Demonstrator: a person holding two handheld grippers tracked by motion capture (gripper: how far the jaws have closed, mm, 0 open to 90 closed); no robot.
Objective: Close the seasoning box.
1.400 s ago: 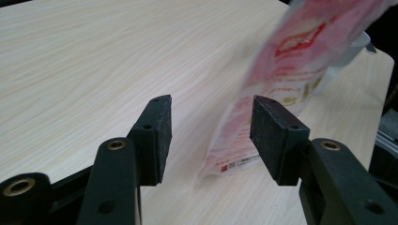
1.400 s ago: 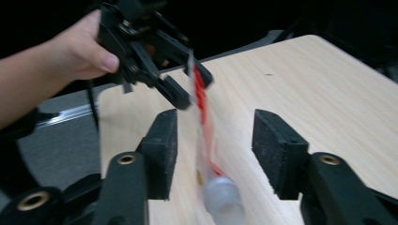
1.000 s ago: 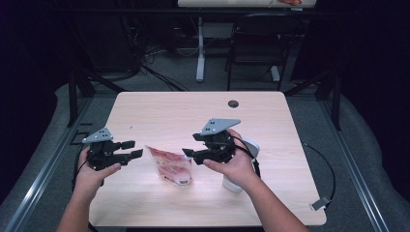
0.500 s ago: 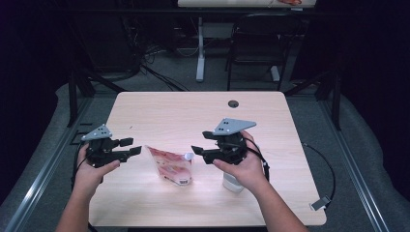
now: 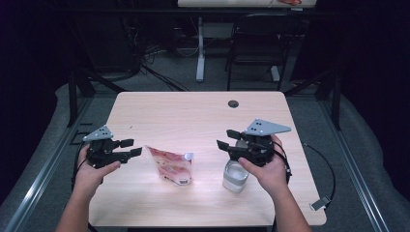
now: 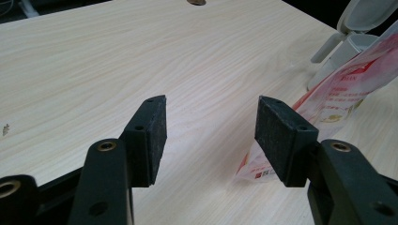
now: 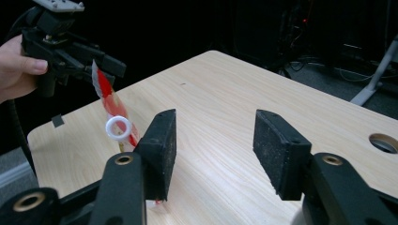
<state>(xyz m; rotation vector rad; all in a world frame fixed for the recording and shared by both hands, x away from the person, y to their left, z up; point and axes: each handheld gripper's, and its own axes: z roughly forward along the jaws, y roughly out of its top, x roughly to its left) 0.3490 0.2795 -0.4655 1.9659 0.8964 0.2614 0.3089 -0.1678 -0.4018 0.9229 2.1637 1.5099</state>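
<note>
A red-and-white spouted pouch (image 5: pixel 170 166) stands on the wooden table (image 5: pixel 193 116), its white spout ring (image 7: pixel 117 127) pointing right. My left gripper (image 5: pixel 131 147) hovers open just left of the pouch, nothing between its pads (image 6: pixel 151 126); the pouch (image 6: pixel 349 79) lies off its right jaw. My right gripper (image 5: pixel 227 139) is open to the right of the pouch and has just been closing a little, with nothing between its jaws (image 7: pixel 213 117). A small clear-white container (image 5: pixel 235 176) stands below my right hand, and the container (image 6: pixel 349 42) has an open lid.
A dark cable hole (image 5: pixel 233 103) sits near the table's far edge. A cable (image 5: pixel 324 164) trails off the right side to a small plug. A black chair (image 5: pixel 256 43) and a desk leg (image 5: pixel 200 53) stand beyond the table.
My right gripper has moved to the right, away from the pouch, and now sits above the container. The left gripper and the pouch have stayed in place.
</note>
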